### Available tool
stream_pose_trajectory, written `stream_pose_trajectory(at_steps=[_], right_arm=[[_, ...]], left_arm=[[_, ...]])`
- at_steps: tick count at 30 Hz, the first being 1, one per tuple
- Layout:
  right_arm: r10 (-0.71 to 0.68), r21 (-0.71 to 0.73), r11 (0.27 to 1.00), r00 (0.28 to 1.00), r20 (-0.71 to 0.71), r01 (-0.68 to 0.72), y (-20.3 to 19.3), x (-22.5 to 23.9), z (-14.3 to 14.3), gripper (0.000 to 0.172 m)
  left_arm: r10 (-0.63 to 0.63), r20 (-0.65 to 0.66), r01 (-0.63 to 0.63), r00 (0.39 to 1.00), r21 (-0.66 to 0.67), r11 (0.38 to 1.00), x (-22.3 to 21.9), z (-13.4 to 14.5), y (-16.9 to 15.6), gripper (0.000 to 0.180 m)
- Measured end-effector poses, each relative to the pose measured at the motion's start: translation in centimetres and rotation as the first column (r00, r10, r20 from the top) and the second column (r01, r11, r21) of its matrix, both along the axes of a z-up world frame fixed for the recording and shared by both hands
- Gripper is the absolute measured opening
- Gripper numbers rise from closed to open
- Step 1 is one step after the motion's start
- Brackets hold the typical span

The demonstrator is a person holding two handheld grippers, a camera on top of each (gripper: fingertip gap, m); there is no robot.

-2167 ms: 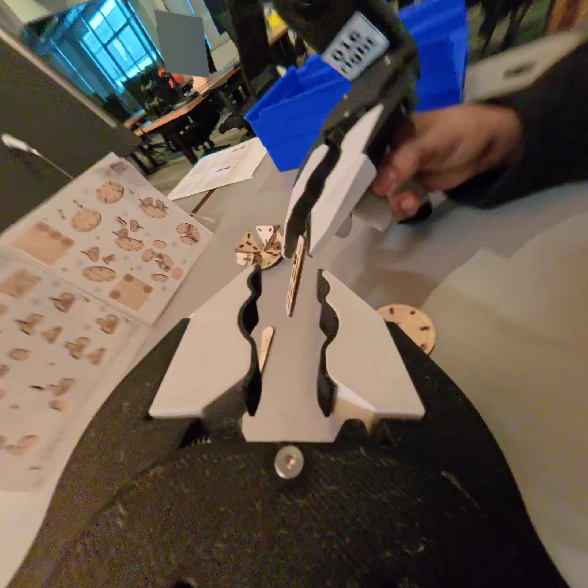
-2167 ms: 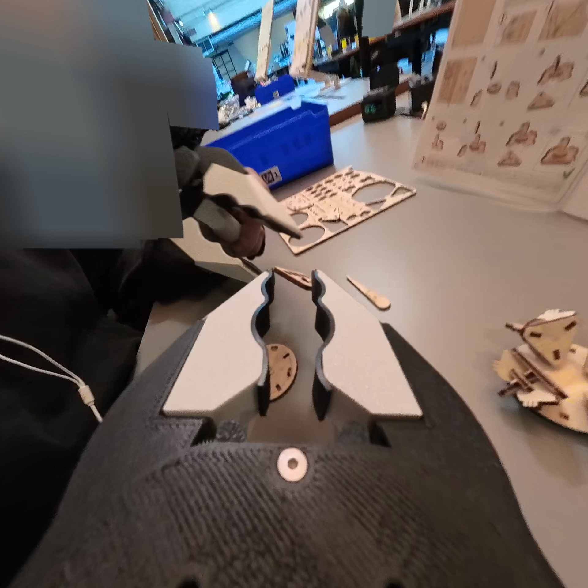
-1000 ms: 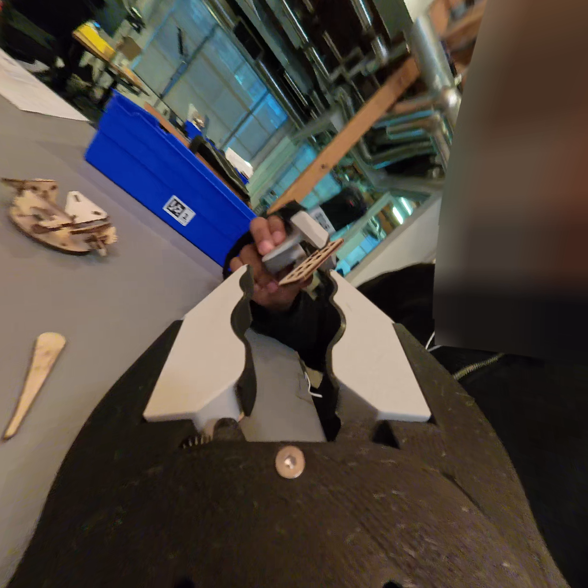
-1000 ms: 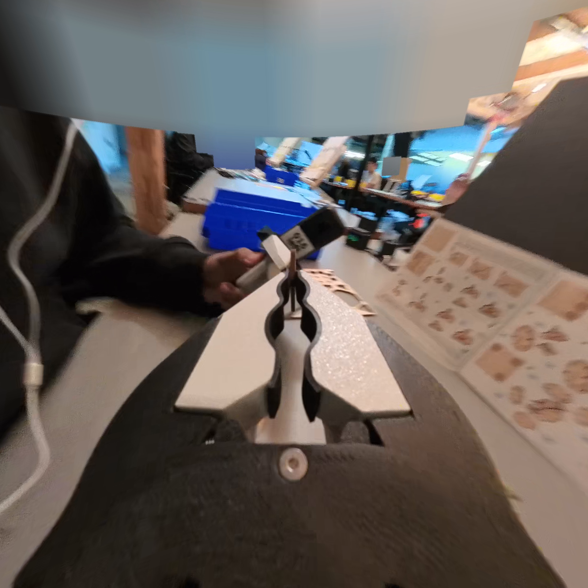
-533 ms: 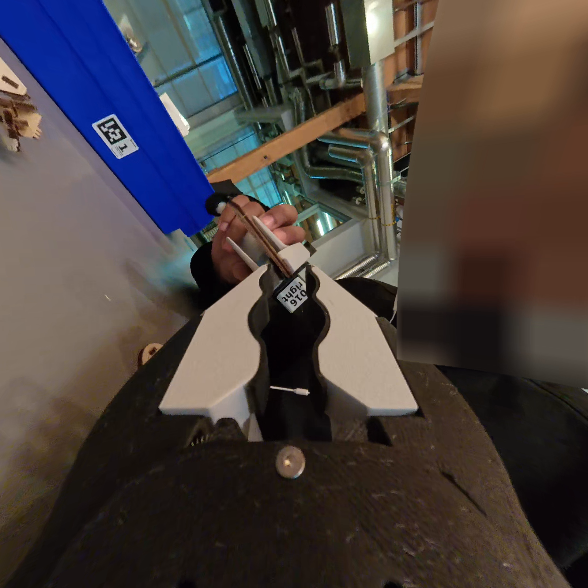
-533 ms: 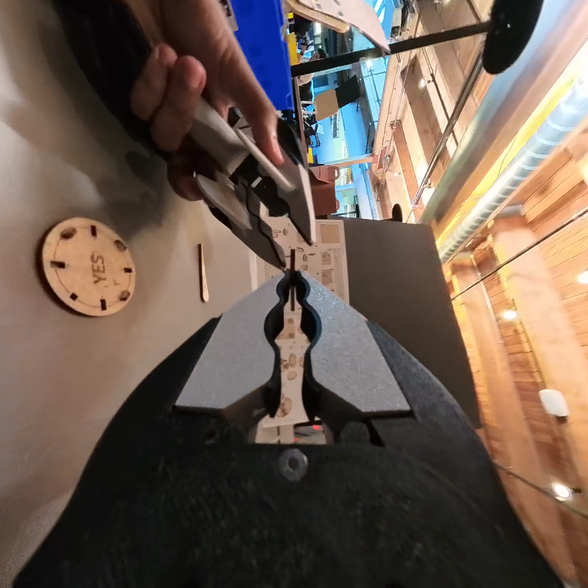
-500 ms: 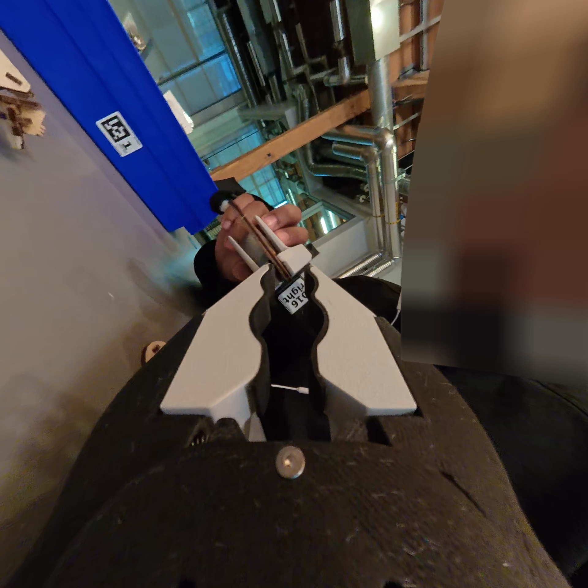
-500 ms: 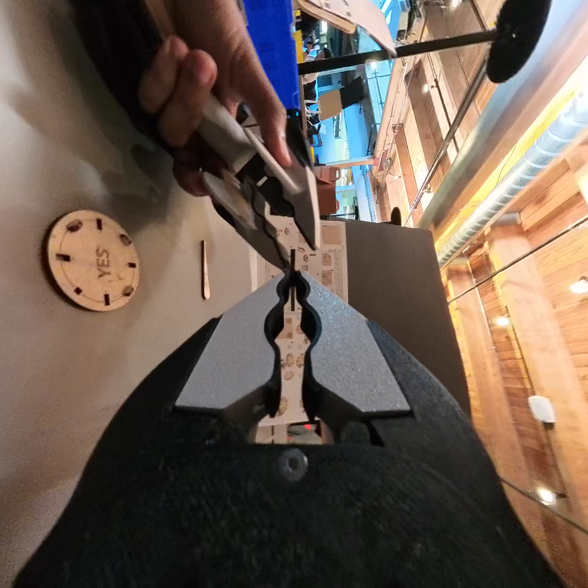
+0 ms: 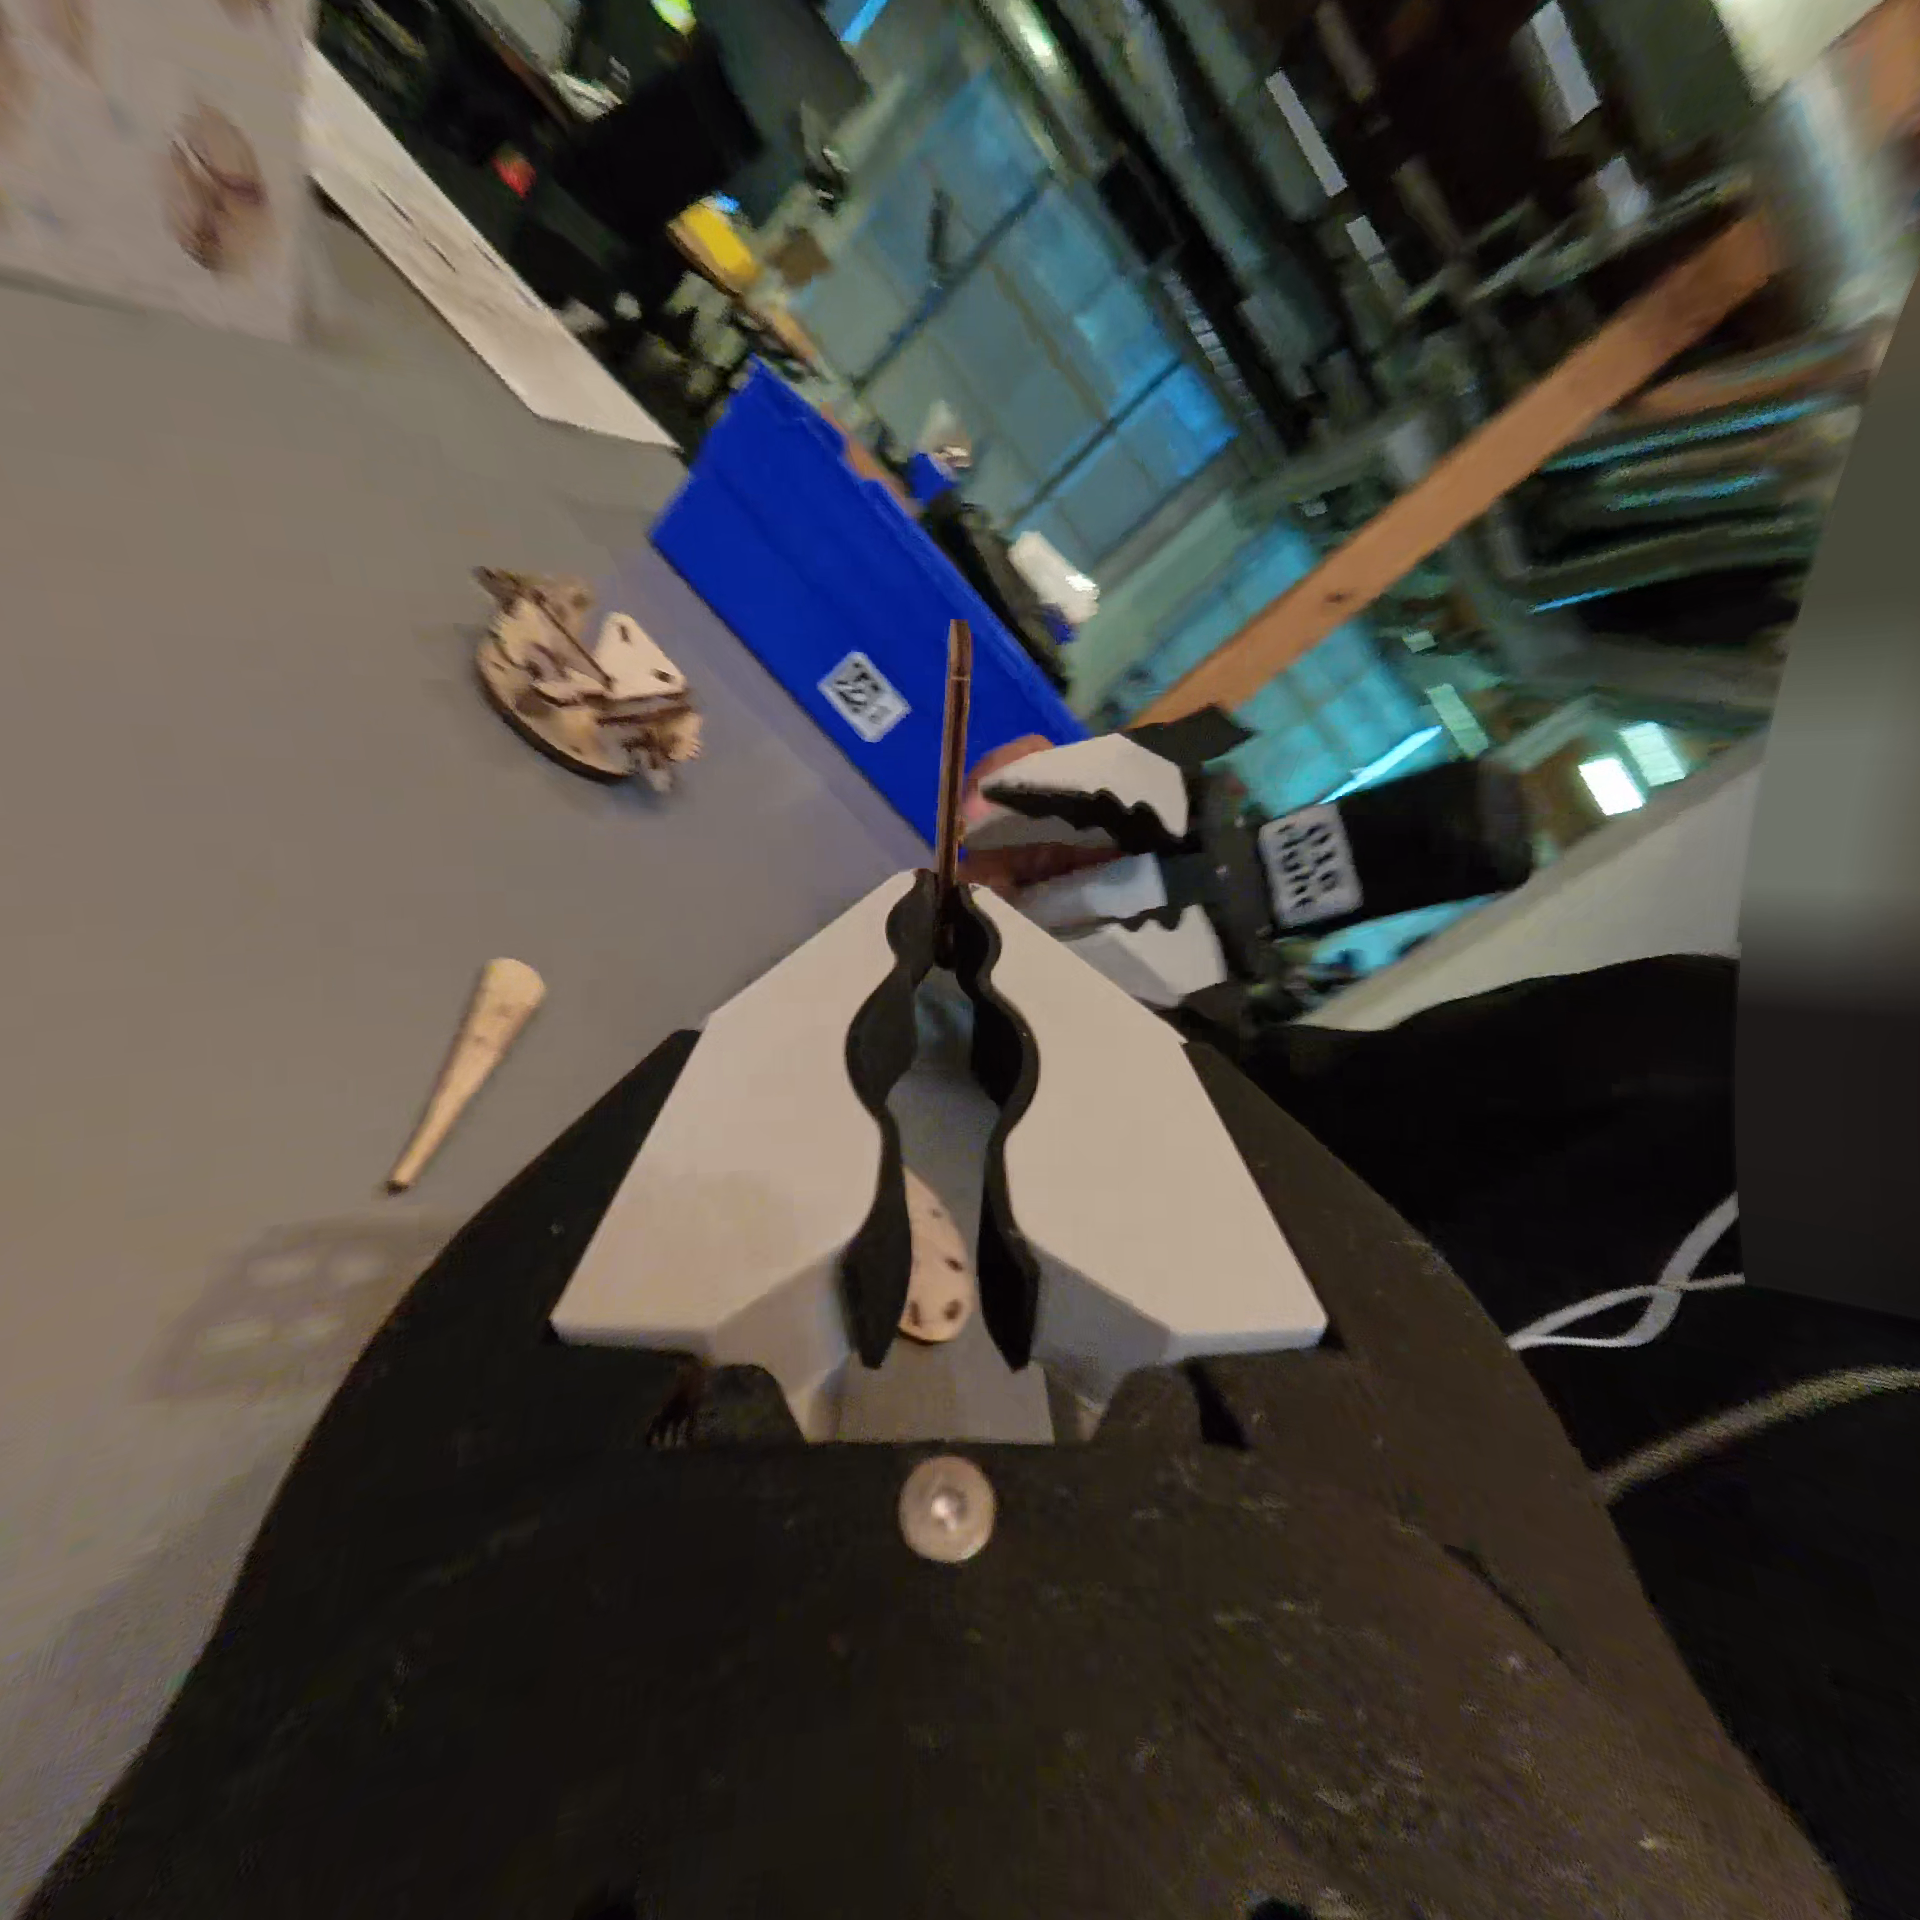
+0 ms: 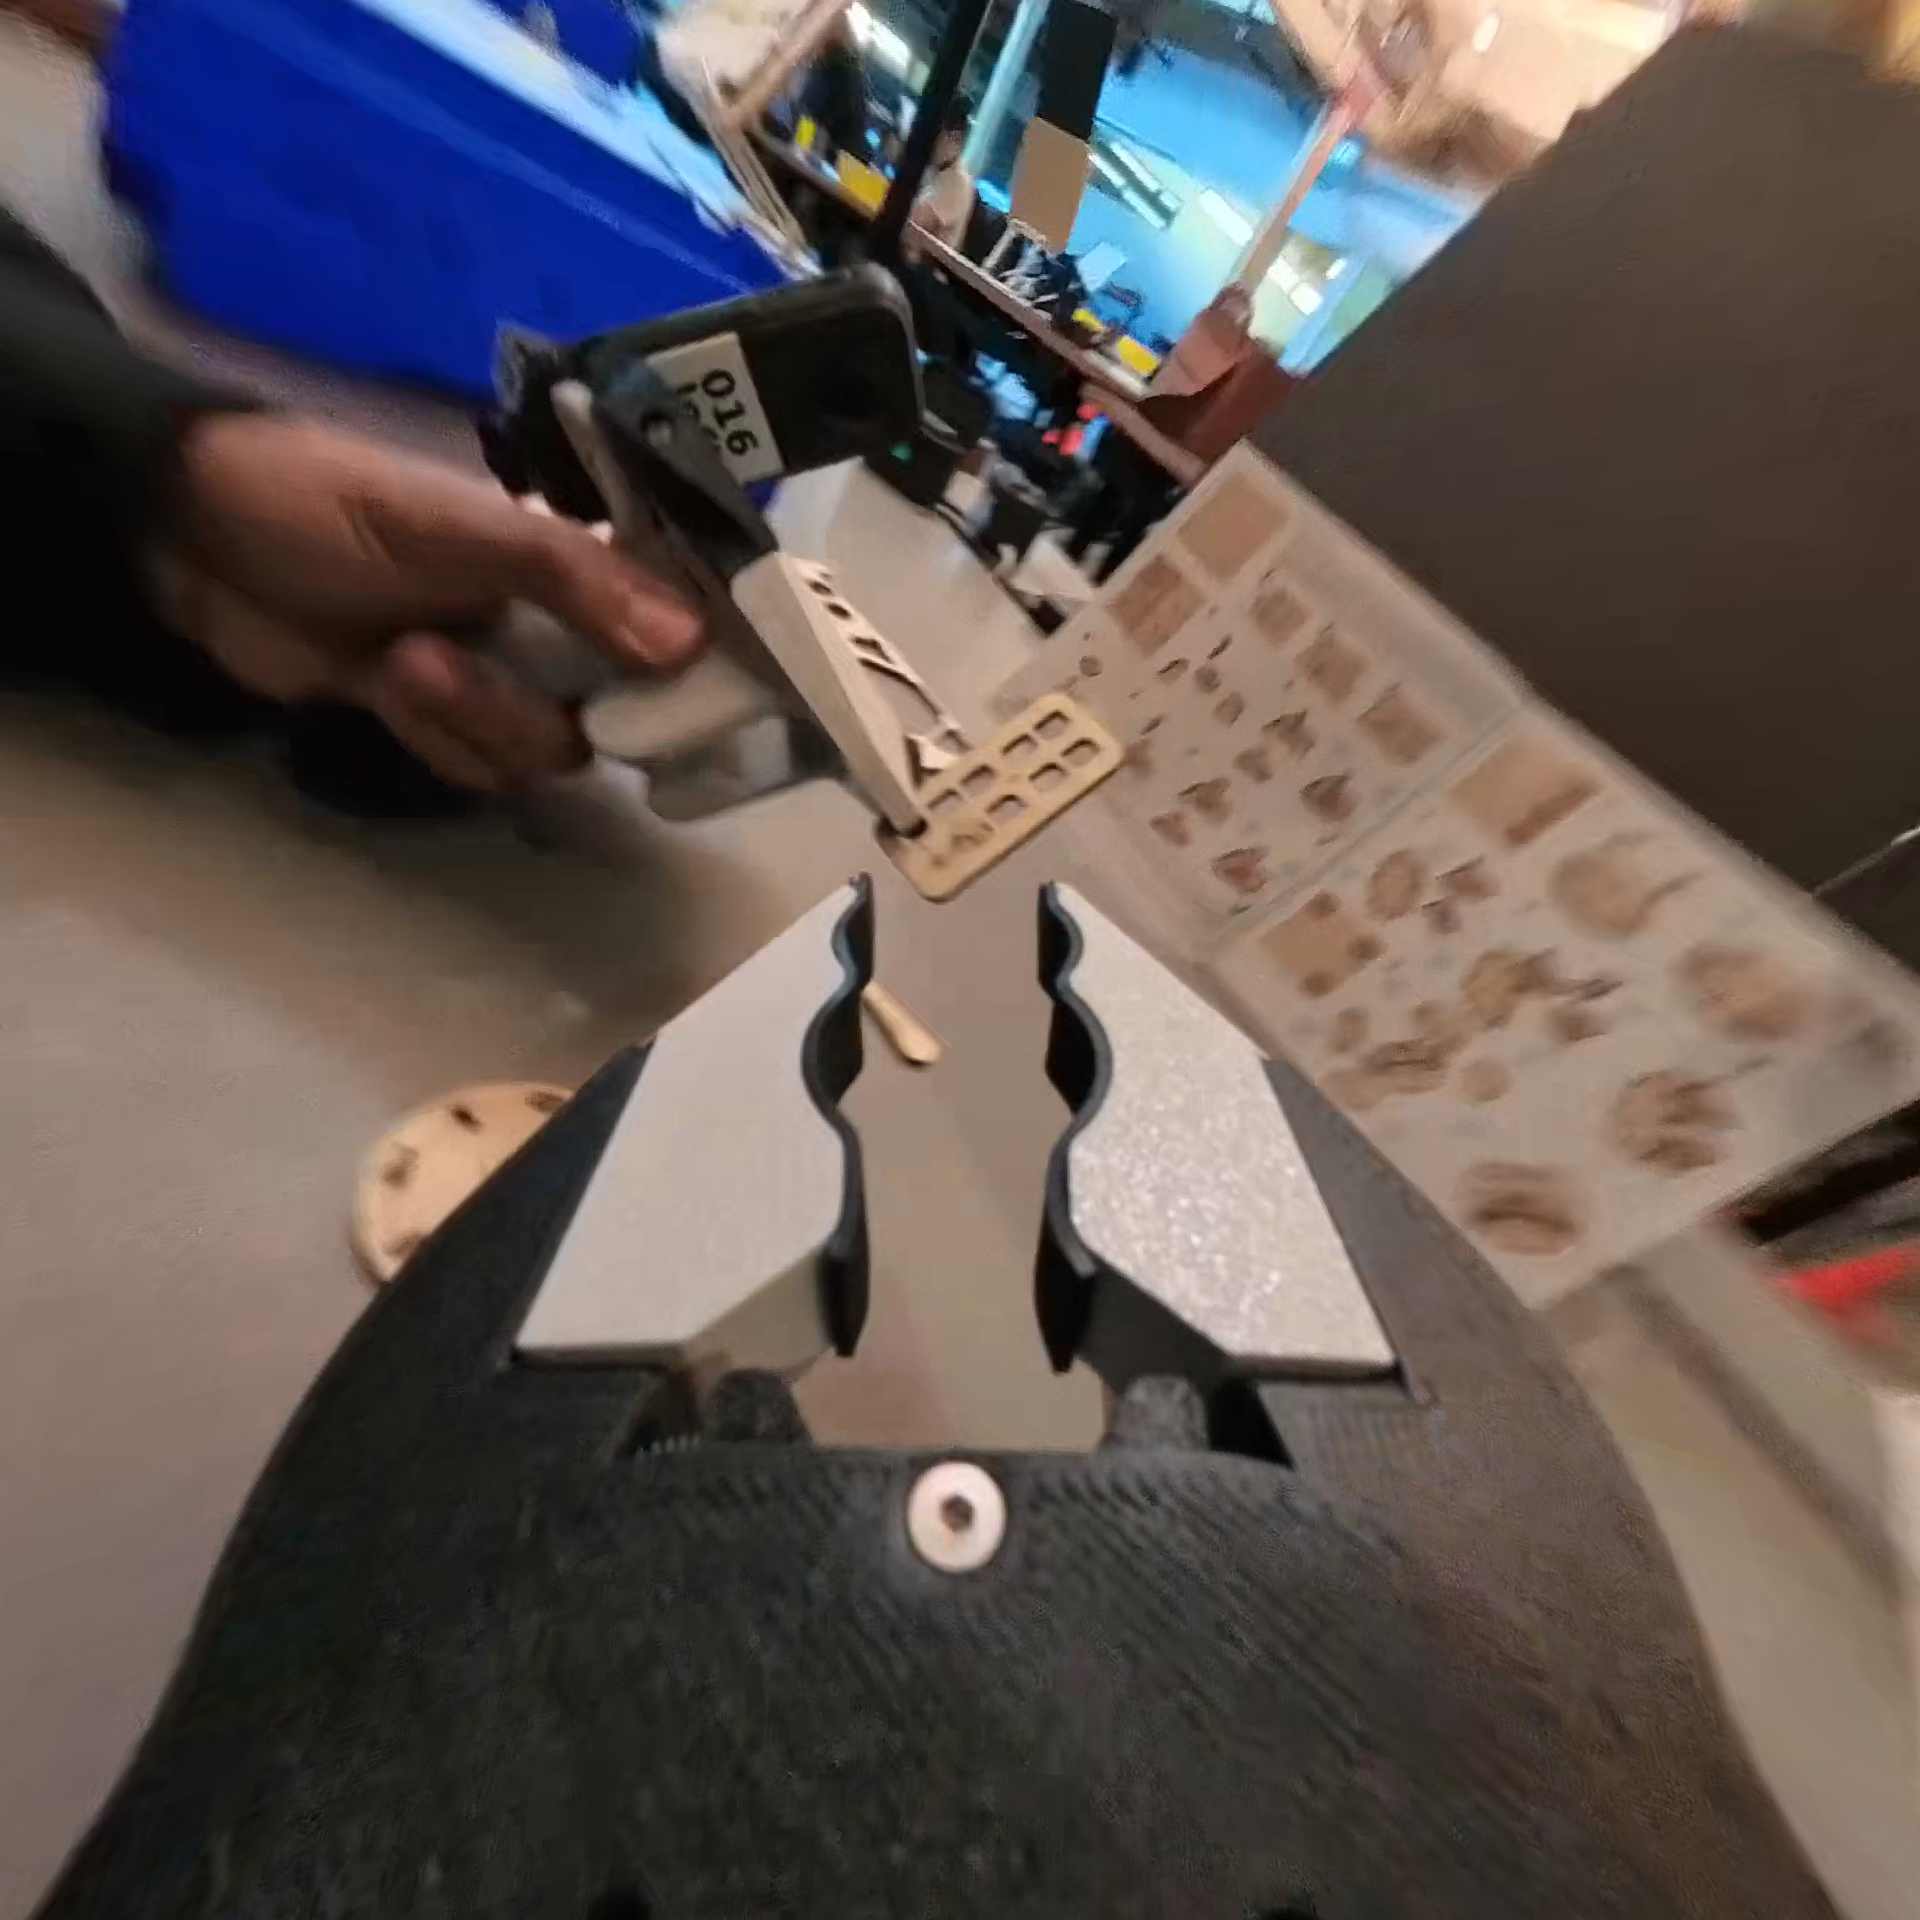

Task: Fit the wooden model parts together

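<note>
My left gripper (image 9: 943,914) pinches one slotted wooden plate (image 10: 1013,795) at its tips; my right gripper (image 10: 951,902) gapes, holding nothing. One wooden disc (image 10: 436,1164), one tapered stick (image 9: 473,1065), one half-built model (image 9: 582,675) lie on the grey table (image 9: 208,831); workshop behind.

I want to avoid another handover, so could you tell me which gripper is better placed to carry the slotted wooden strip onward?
Left. The left gripper is pinched on the strip, while the right gripper is open and holds nothing.

A wooden stick (image 9: 473,1065) was laid on the table (image 9: 208,831), a wooden model (image 9: 582,681) behind it, a bin (image 9: 821,582) at the far edge.
</note>
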State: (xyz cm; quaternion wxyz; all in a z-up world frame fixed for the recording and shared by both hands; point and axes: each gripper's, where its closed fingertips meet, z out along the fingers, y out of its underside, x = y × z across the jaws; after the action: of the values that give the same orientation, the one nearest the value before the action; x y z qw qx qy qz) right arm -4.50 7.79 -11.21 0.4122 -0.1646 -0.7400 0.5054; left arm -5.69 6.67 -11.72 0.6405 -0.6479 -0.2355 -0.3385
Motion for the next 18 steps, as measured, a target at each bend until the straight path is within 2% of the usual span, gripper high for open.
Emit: stream_pose_trajectory(at_steps=[2,5,10,18], right_arm=[[0.036,-0.151,0.988,0.984,0.173,-0.01,-0.5,-0.2,-0.7,0.022],[0.092,-0.297,0.955,0.937,0.338,0.013,-0.6,-0.5,-1.3,0.024],[0.098,-0.384,0.923,0.943,0.319,0.035,0.2,-0.8,-0.2,0.015],[0.094,-0.372,0.928,0.942,0.321,0.034,0.3,-0.8,-0.3,0.011]], left_arm=[[0.056,-0.126,-0.062,0.991,-0.041,0.997,0.0,0.1,0.2,0.0],[0.076,-0.246,-0.097,0.966,-0.073,0.993,0.7,0.2,0.6,0.0],[0.056,-0.362,-0.117,0.93,-0.149,0.982,1.5,-0.9,1.2,0.0],[0.054,-0.384,-0.119,0.922,-0.148,0.982,1.7,-0.8,1.2,0.0]])
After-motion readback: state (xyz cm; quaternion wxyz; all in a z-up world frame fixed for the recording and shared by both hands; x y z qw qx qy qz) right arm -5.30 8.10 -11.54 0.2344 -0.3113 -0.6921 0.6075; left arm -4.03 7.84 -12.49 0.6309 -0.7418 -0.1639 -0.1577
